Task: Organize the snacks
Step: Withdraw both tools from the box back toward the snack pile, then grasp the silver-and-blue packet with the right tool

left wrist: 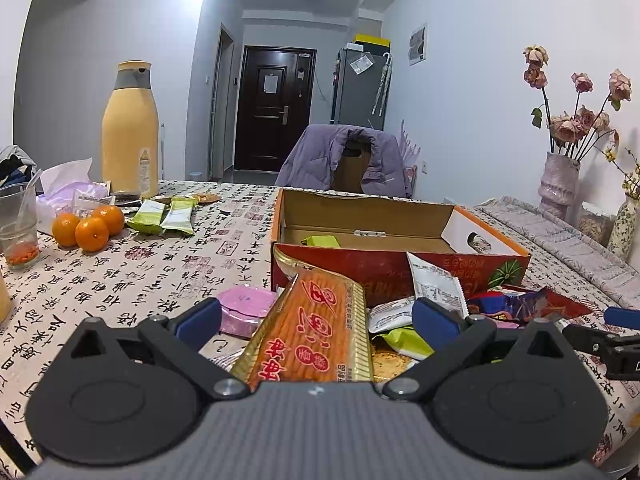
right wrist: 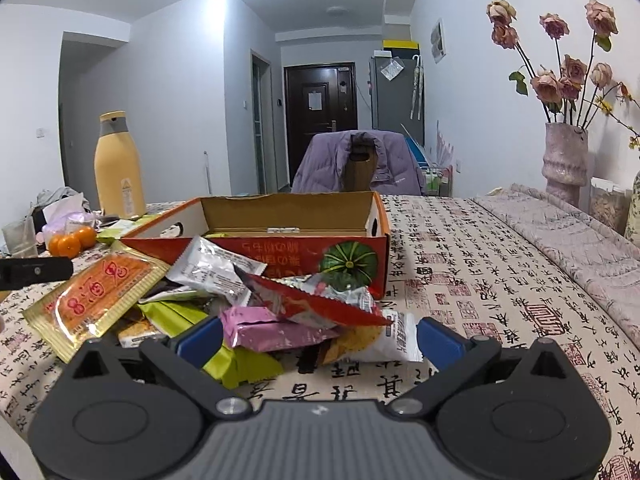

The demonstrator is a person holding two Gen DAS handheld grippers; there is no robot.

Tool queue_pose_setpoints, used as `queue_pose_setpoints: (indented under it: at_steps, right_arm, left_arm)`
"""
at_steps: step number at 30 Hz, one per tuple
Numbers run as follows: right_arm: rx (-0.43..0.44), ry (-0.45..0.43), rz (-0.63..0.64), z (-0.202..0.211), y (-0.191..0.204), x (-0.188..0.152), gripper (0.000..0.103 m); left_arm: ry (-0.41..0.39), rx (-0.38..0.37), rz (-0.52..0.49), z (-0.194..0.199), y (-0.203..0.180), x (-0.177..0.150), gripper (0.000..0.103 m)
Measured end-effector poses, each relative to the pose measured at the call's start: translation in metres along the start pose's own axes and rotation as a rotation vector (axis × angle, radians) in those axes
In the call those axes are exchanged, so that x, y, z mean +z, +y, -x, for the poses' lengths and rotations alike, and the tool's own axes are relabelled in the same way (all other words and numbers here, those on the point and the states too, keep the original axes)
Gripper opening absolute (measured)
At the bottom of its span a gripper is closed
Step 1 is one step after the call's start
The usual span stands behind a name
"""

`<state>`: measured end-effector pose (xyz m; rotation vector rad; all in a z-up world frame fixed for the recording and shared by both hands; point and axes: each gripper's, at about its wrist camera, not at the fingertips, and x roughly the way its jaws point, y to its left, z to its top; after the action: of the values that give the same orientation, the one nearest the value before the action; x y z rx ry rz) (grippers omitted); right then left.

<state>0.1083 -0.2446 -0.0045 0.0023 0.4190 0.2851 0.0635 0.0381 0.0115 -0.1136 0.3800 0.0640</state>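
An open red cardboard box [left wrist: 400, 276] [right wrist: 280, 252] with a pumpkin picture stands mid-table; one green packet [left wrist: 320, 241] lies inside. A heap of snack packets lies in front of it. My left gripper [left wrist: 318, 320] is open, its blue pads on either side of a long orange packet [left wrist: 316, 320] [right wrist: 96, 296] that leans up towards the box. My right gripper [right wrist: 320, 342] is open at the heap's near edge, with a pink packet [right wrist: 272, 328], a red packet [right wrist: 320, 300] and a white packet [right wrist: 396, 340] between its fingers. A silver packet [right wrist: 212, 268] tops the heap.
A pink round tub [left wrist: 244, 308] sits left of the orange packet. Far left are three oranges [left wrist: 88, 228], two green packets [left wrist: 164, 216], a tall yellow bottle [left wrist: 130, 132] and a plastic cup [left wrist: 18, 224]. Flower vases [right wrist: 566, 160] and a folded cloth [right wrist: 560, 232] lie right.
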Motion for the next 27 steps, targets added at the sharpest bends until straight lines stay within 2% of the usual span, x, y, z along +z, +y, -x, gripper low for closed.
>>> queue_pose_setpoints:
  at_steps: [10, 17, 22, 27]
  right_arm:
    - [-0.029, 0.021, 0.005, -0.015, 0.001, 0.009, 0.103]
    - [0.006, 0.025, 0.033, -0.028, 0.009, 0.056, 0.103]
    - [-0.018, 0.161, 0.045, -0.070, 0.008, 0.084, 0.103]
    - [0.005, 0.350, -0.003, -0.114, 0.000, 0.086, 0.103]
  left_arm:
    - [0.023, -0.011, 0.010, -0.006, 0.002, -0.004, 0.103]
    - [0.022, -0.015, 0.009, -0.007, 0.000, -0.002, 0.103]
    - [0.024, -0.021, 0.006, -0.005, 0.000, -0.002, 0.103]
    - [0.026, -0.022, 0.004, -0.004, 0.001, -0.001, 0.103]
